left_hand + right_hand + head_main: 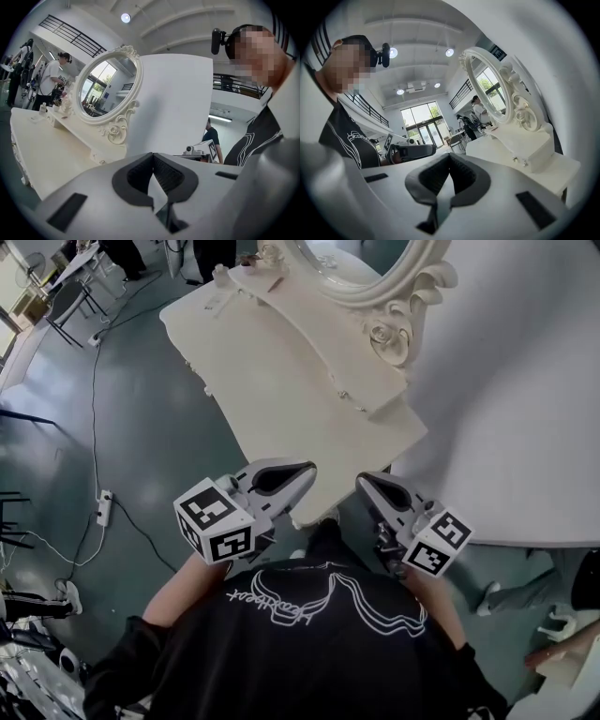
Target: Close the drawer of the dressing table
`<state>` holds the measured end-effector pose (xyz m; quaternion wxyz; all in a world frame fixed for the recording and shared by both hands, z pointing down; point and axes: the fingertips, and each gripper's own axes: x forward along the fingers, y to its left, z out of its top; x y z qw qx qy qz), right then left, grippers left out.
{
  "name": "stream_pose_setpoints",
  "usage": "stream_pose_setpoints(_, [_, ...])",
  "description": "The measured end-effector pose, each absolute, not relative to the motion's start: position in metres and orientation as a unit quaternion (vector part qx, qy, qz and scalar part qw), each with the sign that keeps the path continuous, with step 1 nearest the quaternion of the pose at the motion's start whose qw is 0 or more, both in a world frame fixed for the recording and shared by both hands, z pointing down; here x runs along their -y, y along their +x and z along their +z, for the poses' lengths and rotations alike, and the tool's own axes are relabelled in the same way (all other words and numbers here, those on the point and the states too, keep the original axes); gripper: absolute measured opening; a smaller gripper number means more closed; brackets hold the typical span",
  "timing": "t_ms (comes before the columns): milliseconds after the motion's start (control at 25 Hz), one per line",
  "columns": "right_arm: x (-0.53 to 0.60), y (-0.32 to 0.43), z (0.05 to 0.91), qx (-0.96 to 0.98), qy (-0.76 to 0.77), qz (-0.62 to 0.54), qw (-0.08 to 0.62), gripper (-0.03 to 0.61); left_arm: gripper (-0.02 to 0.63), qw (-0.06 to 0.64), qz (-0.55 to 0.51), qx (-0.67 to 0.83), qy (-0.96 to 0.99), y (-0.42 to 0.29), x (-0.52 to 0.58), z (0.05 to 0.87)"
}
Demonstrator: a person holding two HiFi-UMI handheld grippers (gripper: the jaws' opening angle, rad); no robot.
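Note:
The cream dressing table stretches away from me, with its oval carved mirror at the back right. Under the mirror a small drawer unit with little knobs looks flush with its front. The table's front drawers face the floor side and are hidden from view. My left gripper and right gripper hover side by side just off the table's near corner, close to my chest. Both are shut and hold nothing. The left gripper view shows the jaws meeting before the mirror. The right gripper has the table to its right.
A large white panel stands right of the table. A power strip and its cable lie on the green floor at left. Small items sit at the table's far end. People stand in the background.

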<state>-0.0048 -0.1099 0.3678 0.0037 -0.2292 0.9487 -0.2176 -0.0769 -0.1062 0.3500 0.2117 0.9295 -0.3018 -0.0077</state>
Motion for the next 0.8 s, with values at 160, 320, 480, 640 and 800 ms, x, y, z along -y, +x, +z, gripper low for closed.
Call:
stream_pose_setpoints(160, [0.105, -0.006, 0.362, -0.95, -0.23, -0.209, 0.004, 0.005, 0.005, 0.2, -0.004, 0.302, 0.932, -0.077, 0.096, 0.345])
stream_pose_setpoints(320, [0.1, -0.007, 0.364, -0.949, -0.234, -0.209, 0.004, 0.005, 0.005, 0.198, -0.002, 0.308, 0.93, -0.083, 0.091, 0.347])
stream_pose_setpoints(480, [0.092, -0.01, 0.364, -0.95, -0.234, -0.209, 0.002, 0.004, 0.005, 0.201, -0.008, 0.321, 0.925, -0.093, 0.089, 0.346])
stream_pose_setpoints(640, [0.086, -0.011, 0.36, -0.951, -0.235, -0.204, 0.001, 0.004, 0.005, 0.195, -0.007, 0.322, 0.926, -0.093, 0.083, 0.343])
stream_pose_setpoints(800, [0.083, -0.013, 0.359, -0.95, -0.24, -0.2, 0.001, 0.005, 0.005, 0.185, -0.002, 0.321, 0.929, -0.097, 0.079, 0.339])
